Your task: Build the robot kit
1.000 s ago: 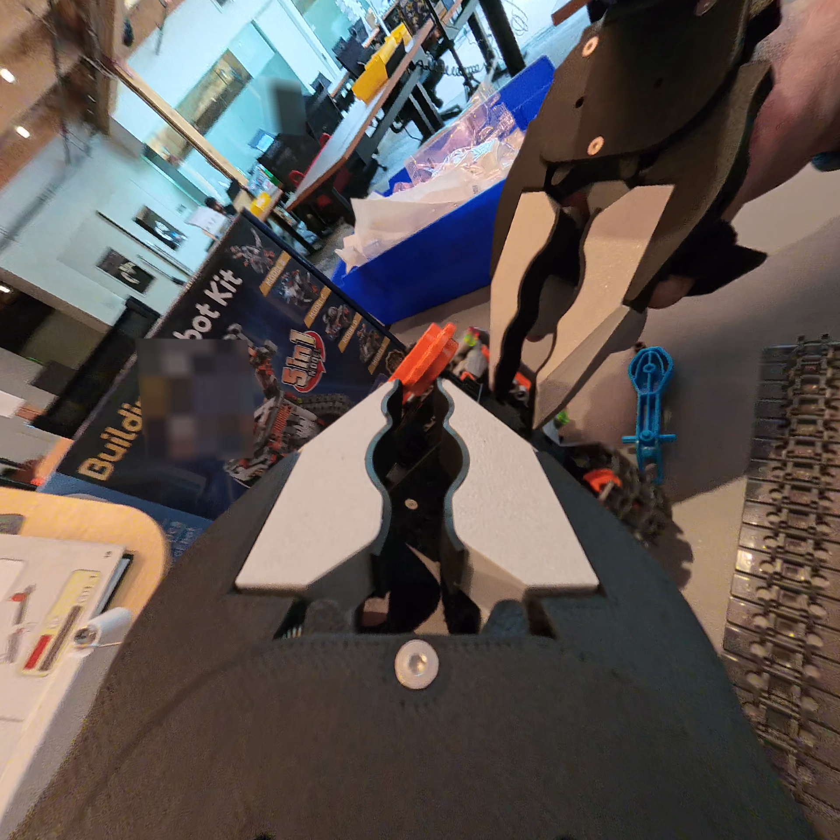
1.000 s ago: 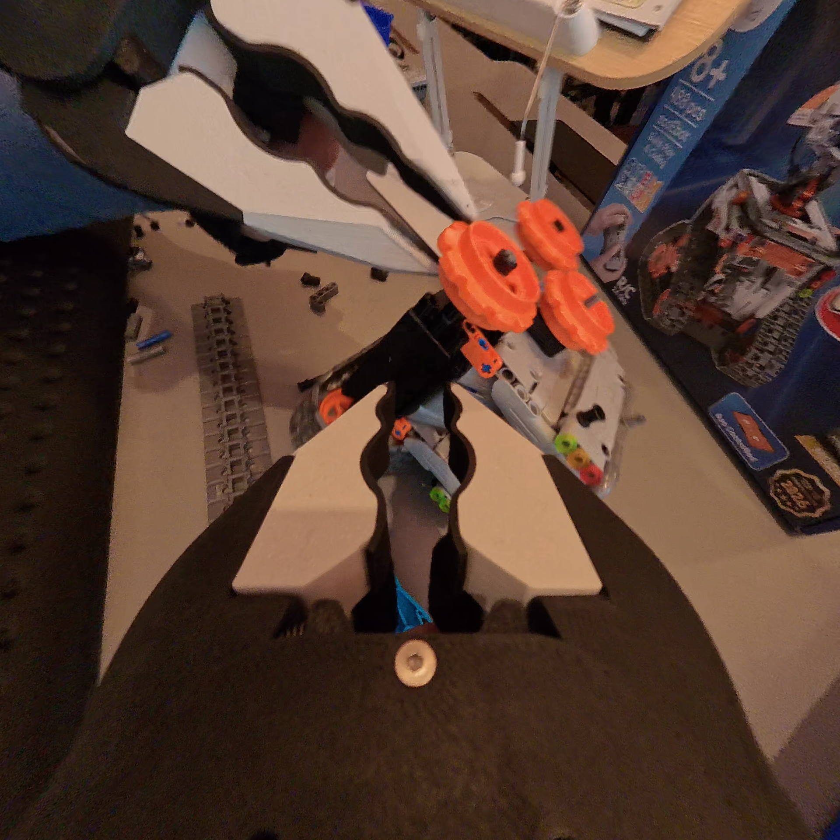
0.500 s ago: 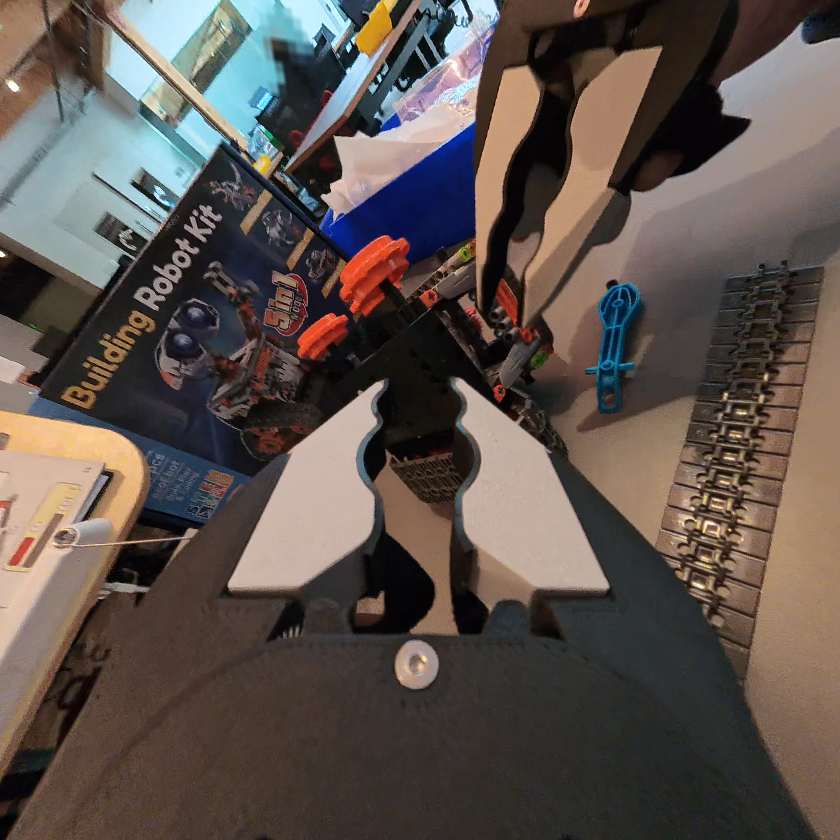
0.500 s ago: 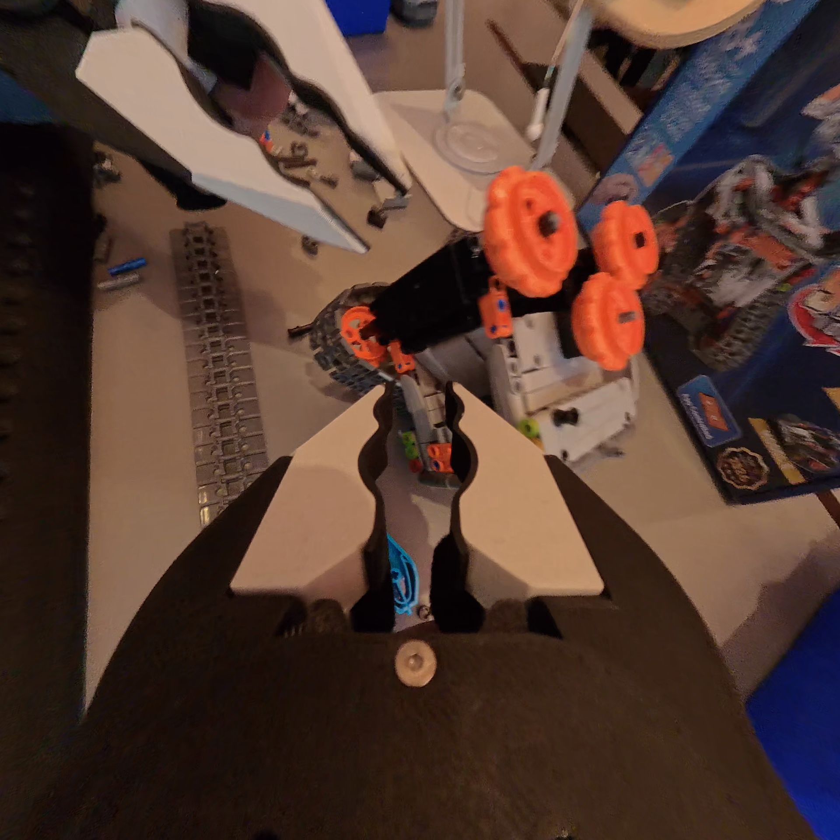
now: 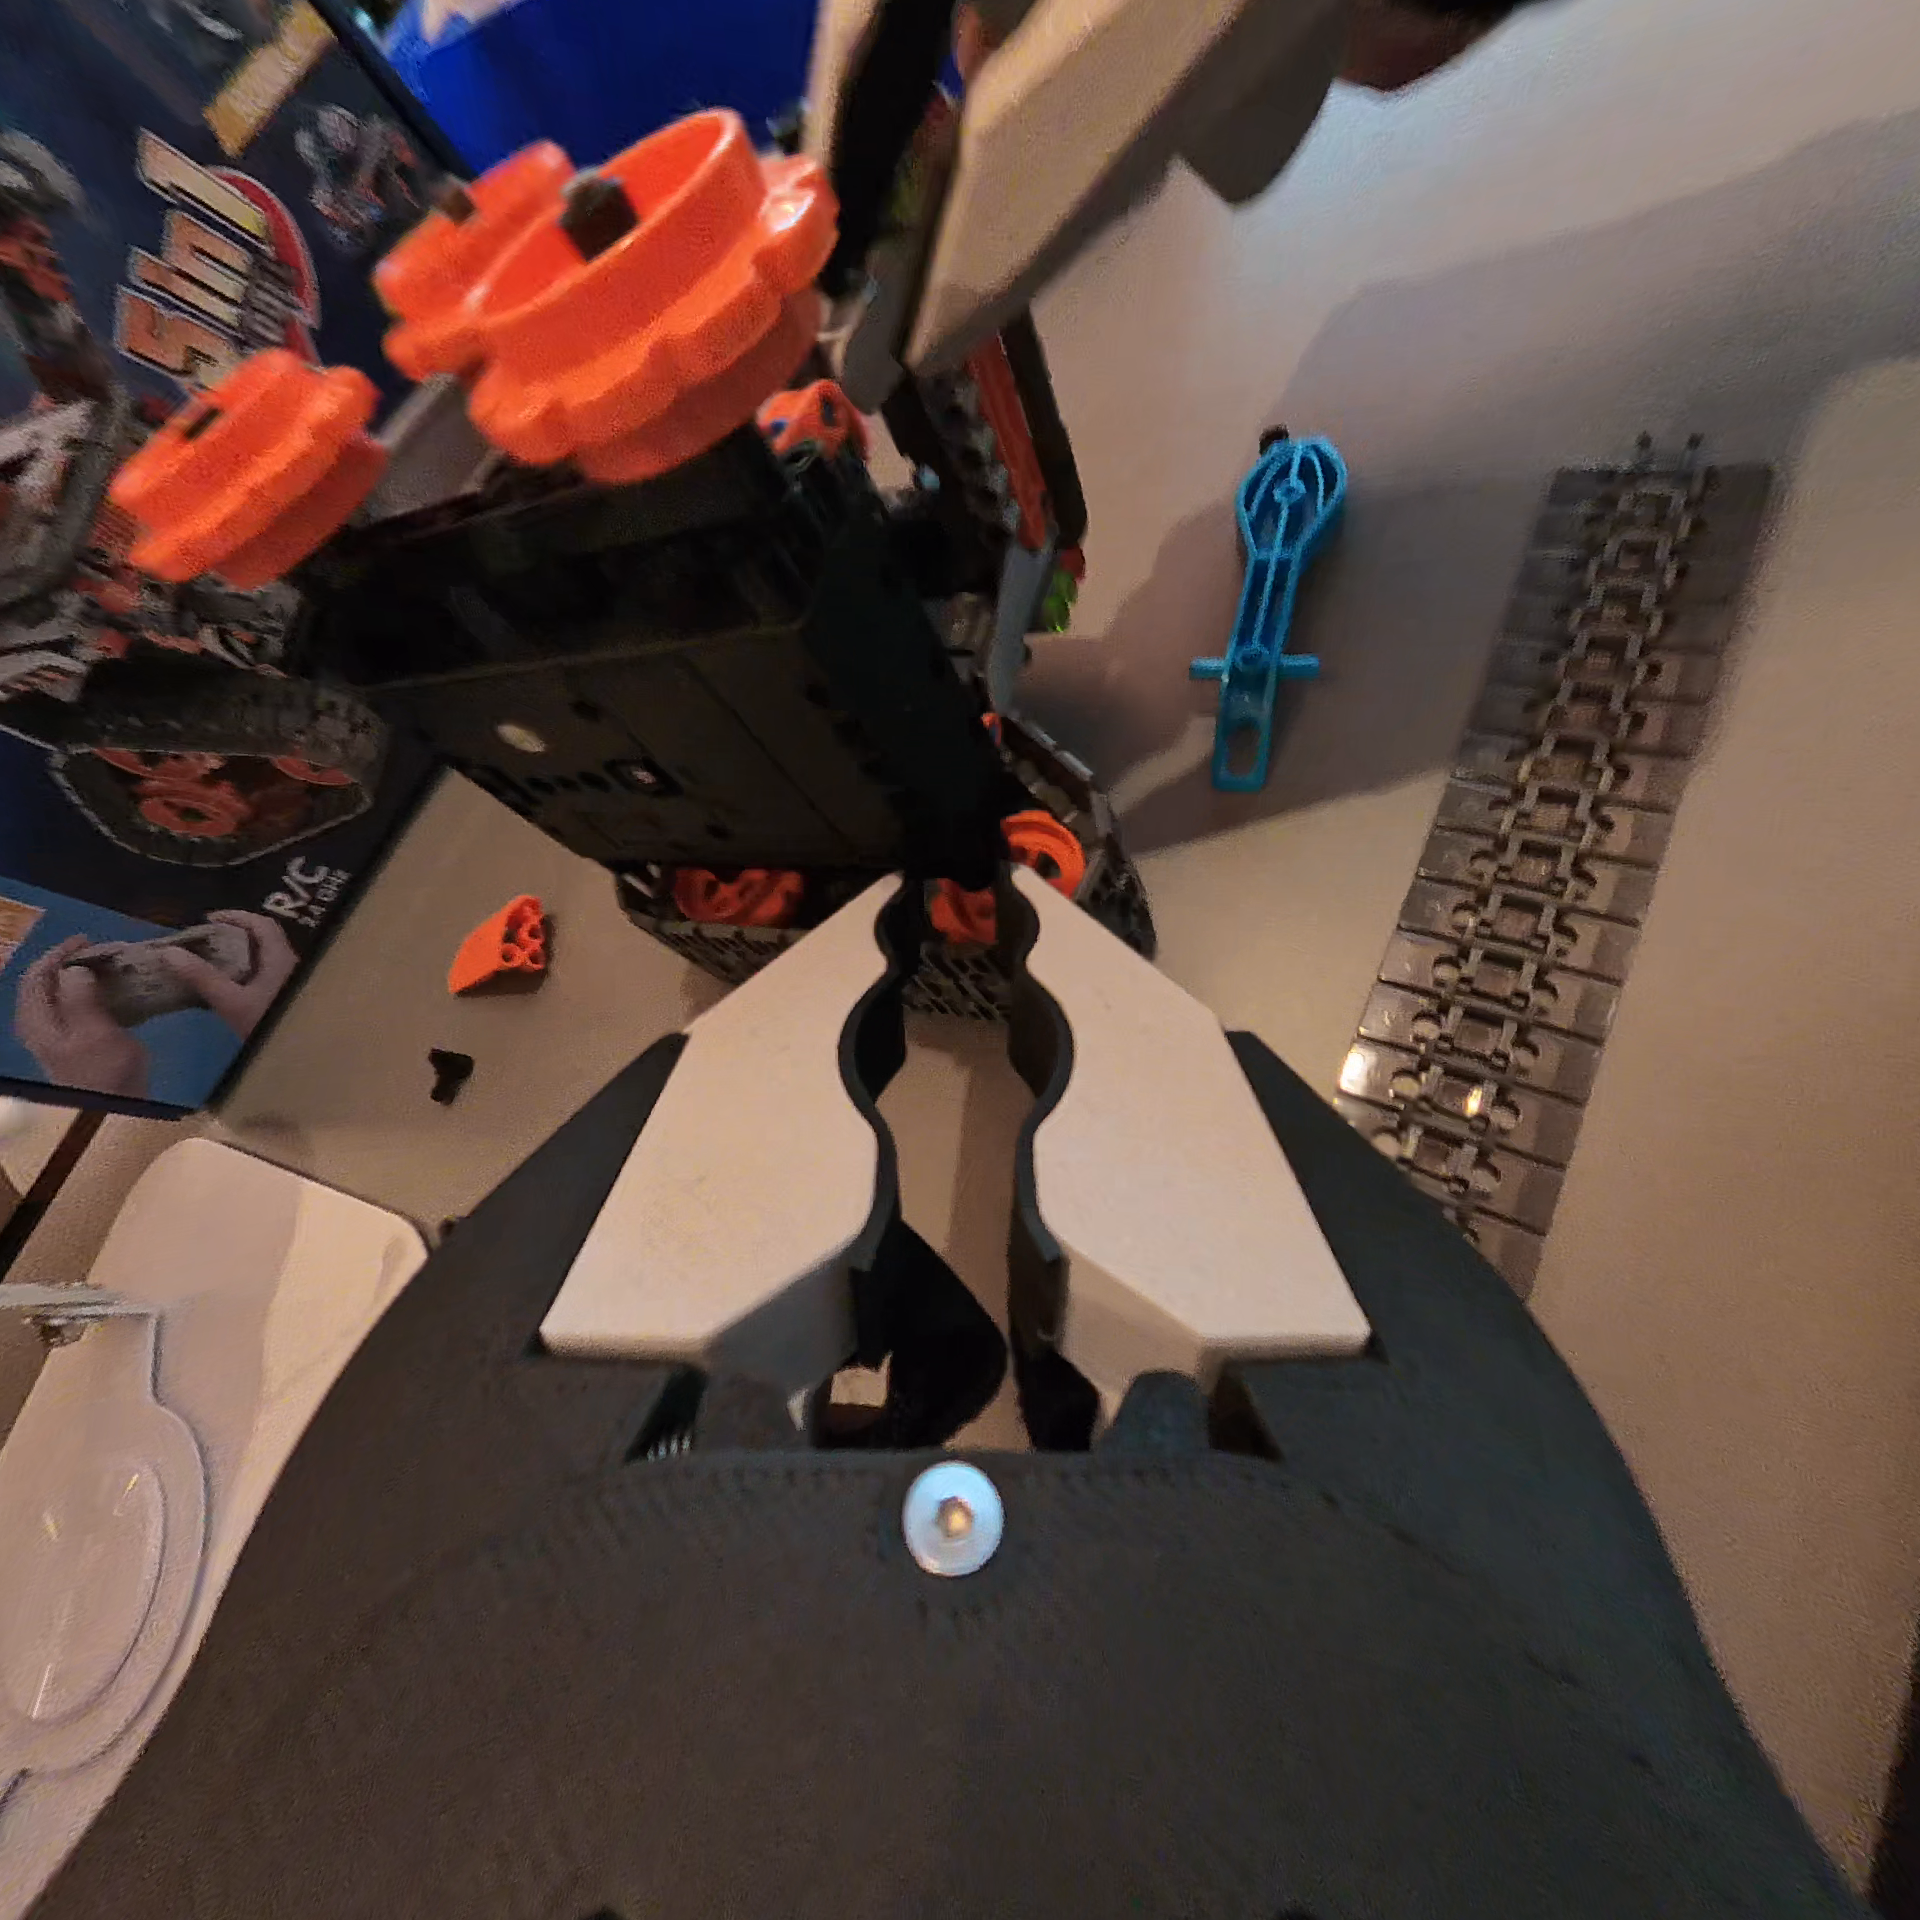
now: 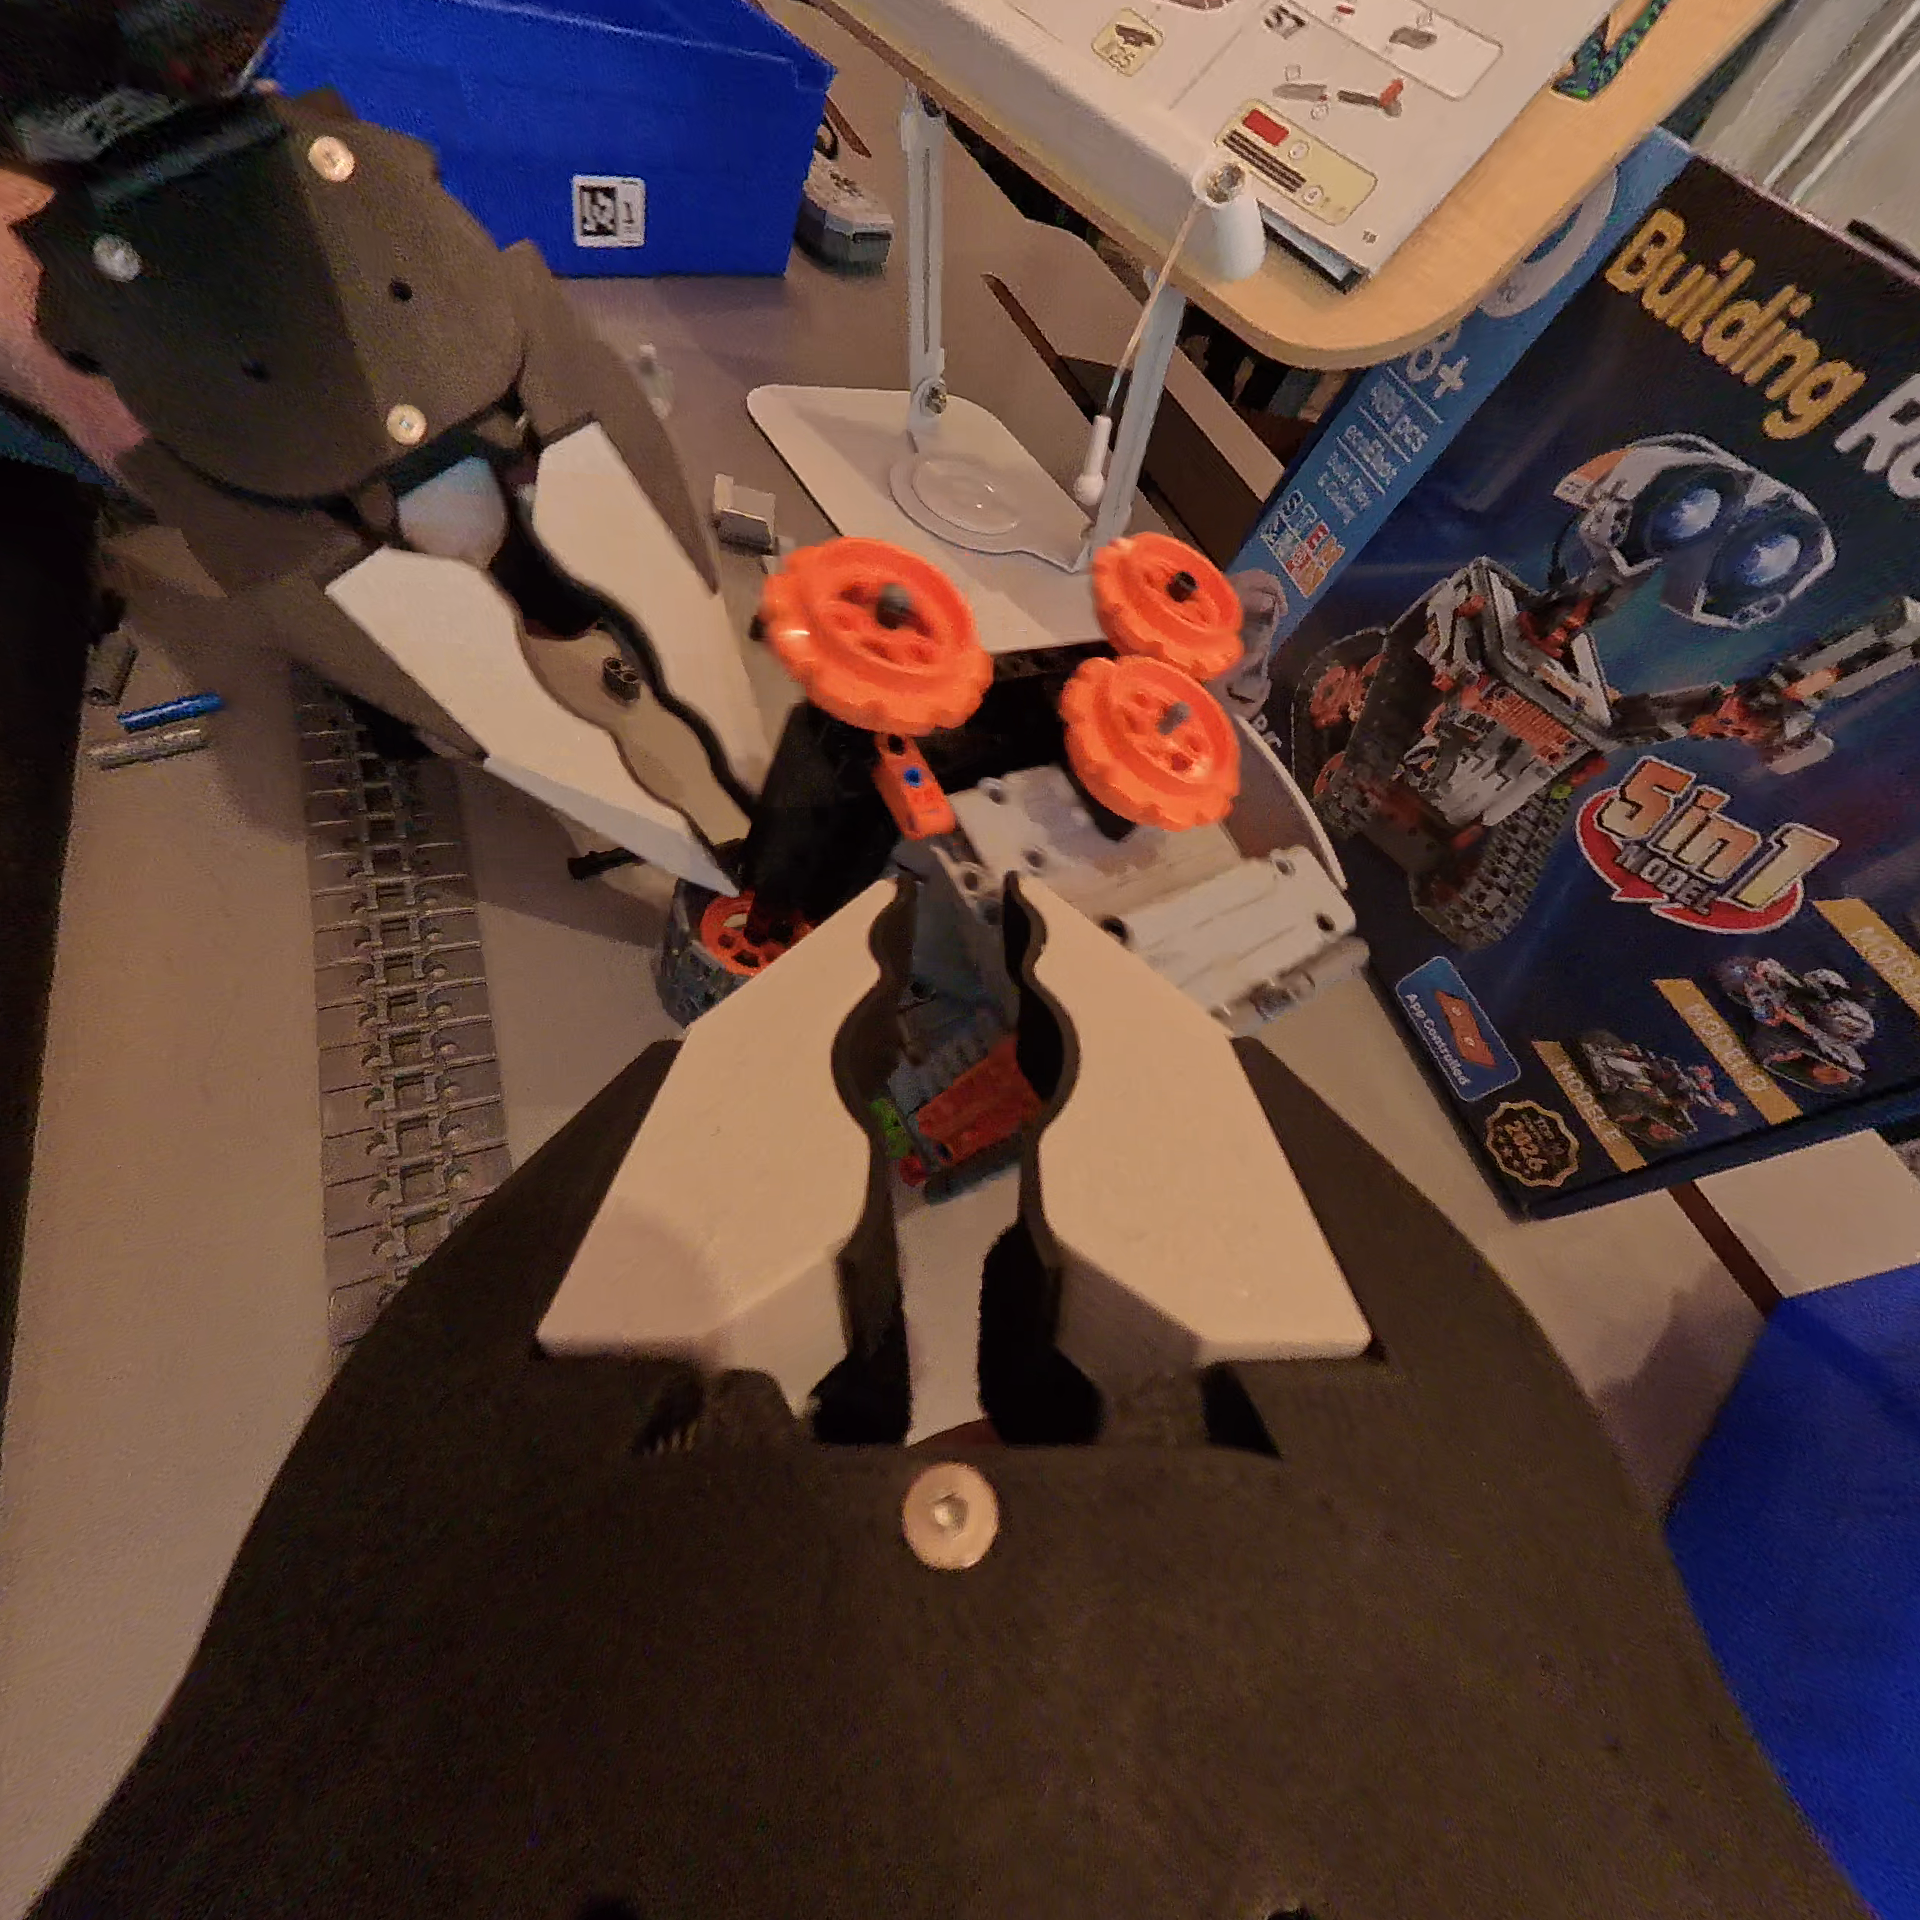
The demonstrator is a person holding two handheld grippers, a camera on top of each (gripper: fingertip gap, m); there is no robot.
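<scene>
While your left gripper (image 5: 951, 894) sits narrowly parted at the model's (image 5: 665, 675) black base, the right gripper (image 6: 956, 894), also narrow, holds nothing, w/ track (image 6: 400, 997) beside.

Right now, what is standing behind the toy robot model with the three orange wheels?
Behind the toy robot model stands the white base of a stand, holding a wooden board above. The kit box stands beside it. The model covers the table directly behind it.
</scene>
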